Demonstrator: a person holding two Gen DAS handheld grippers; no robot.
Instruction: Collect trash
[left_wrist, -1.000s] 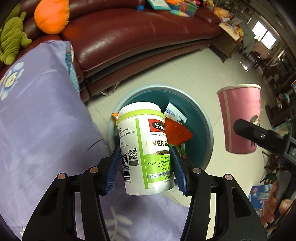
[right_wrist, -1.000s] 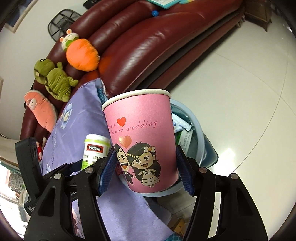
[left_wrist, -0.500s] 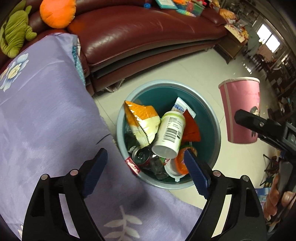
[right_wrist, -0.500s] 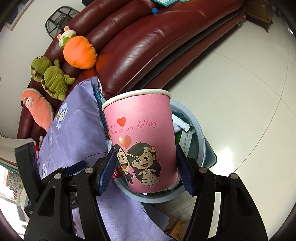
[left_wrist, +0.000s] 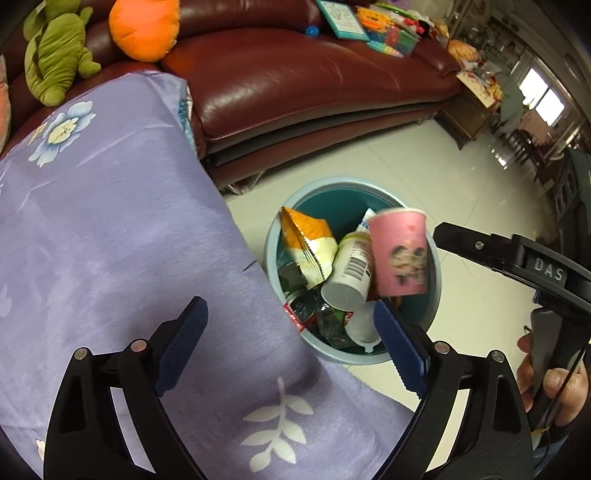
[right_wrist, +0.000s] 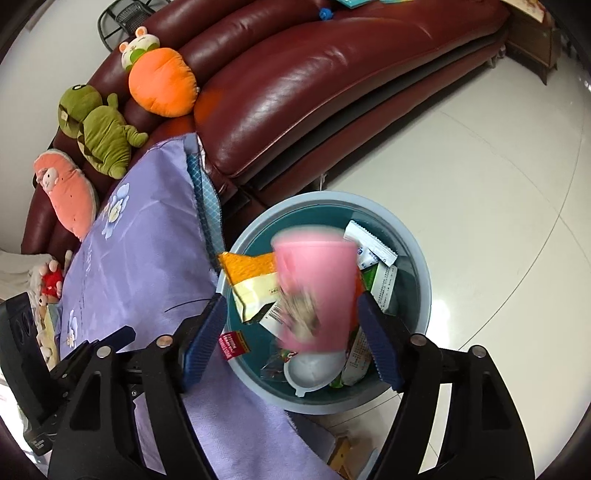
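A round blue bin (left_wrist: 436, 258) (right_wrist: 421, 258) stands on the floor beside the purple-clothed table. It holds an orange snack bag (left_wrist: 306, 240) (right_wrist: 251, 277), a white supplement bottle (left_wrist: 349, 273), packets and a can. A pink paper cup (left_wrist: 400, 254) (right_wrist: 314, 291), blurred, is in the air over the bin, free of both grippers. My left gripper (left_wrist: 291, 339) is open and empty above the table edge. My right gripper (right_wrist: 291, 332) is open, jaws apart either side of the falling cup; its finger also shows in the left wrist view (left_wrist: 498, 254).
A dark red leather sofa (left_wrist: 295, 81) (right_wrist: 314, 74) runs behind the bin, with plush toys (right_wrist: 99, 133) and an orange cushion (right_wrist: 162, 81). The purple flowered tablecloth (left_wrist: 110, 240) (right_wrist: 140, 258) borders the bin's left side. White tiled floor (right_wrist: 480, 184) lies to the right.
My right gripper opened and let go of the pink cup, which now drops over the bin. My left gripper, open since releasing the bottle into the bin, drew back slightly.
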